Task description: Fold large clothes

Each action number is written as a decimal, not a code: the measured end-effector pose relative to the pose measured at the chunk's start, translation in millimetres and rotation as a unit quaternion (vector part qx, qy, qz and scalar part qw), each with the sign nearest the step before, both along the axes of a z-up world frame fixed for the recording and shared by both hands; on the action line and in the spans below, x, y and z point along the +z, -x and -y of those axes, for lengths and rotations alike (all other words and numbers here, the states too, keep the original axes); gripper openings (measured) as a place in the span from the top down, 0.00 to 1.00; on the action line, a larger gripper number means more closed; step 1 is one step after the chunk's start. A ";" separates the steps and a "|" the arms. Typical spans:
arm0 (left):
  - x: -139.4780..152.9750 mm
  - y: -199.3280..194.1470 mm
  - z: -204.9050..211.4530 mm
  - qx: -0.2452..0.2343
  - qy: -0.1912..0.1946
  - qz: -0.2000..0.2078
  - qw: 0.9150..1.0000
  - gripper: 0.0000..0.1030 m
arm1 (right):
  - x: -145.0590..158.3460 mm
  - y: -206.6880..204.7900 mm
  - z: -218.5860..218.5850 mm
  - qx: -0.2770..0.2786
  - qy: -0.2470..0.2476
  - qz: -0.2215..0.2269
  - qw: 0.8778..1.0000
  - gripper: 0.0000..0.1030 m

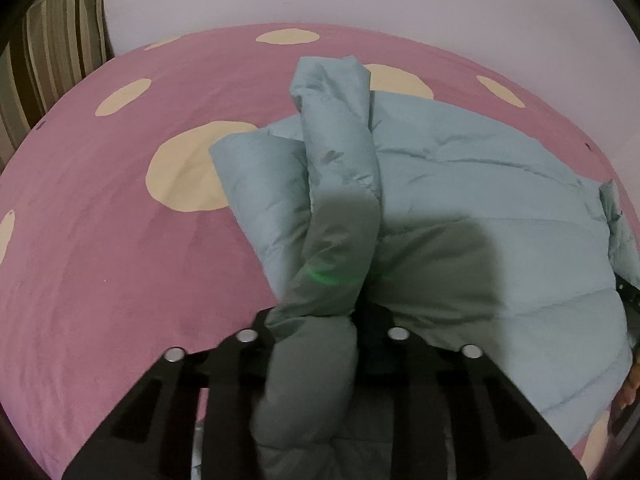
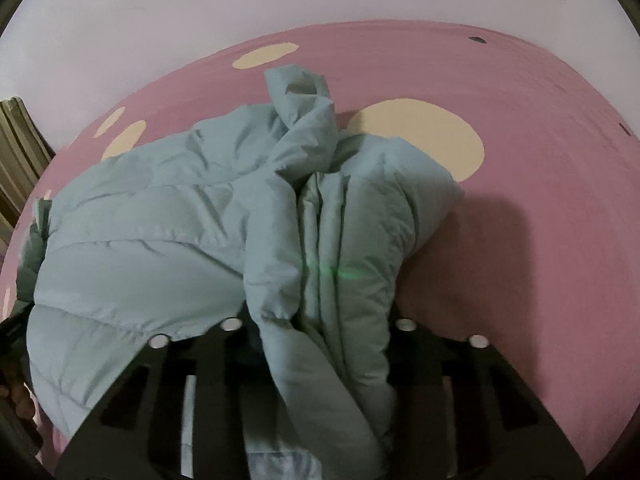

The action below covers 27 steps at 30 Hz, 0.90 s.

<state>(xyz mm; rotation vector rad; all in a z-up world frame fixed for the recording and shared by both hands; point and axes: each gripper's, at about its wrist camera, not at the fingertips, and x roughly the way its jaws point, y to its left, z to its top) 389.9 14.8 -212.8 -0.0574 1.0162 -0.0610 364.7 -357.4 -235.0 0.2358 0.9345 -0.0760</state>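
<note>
I am holding the light blue padded jacket [image 1: 460,184] on the pink spotted bed cover [image 1: 100,240]. My left gripper [image 1: 320,336] is closing on a bunched fold, and my right gripper [image 2: 320,328] is pinching a thick edge. The jacket is feeling soft, puffy and slippery, probably light. I am gripping through several layers. Its long axis is possibly running away from me; the bunching is hiding this.

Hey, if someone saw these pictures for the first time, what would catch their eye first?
The puffy blue jacket, bunched in the middle of the bed, with folds of it pinched in both the left gripper and the right gripper. Next, the pink bedsheet under it, dotted with big cream spots, and a striped pillow at its far left corner.
</note>
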 end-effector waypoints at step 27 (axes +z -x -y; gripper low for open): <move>35.0 114.9 -77.7 0.035 0.011 0.001 0.999 0.90 | 19.9 115.0 -47.0 0.034 -0.103 0.001 0.994 0.85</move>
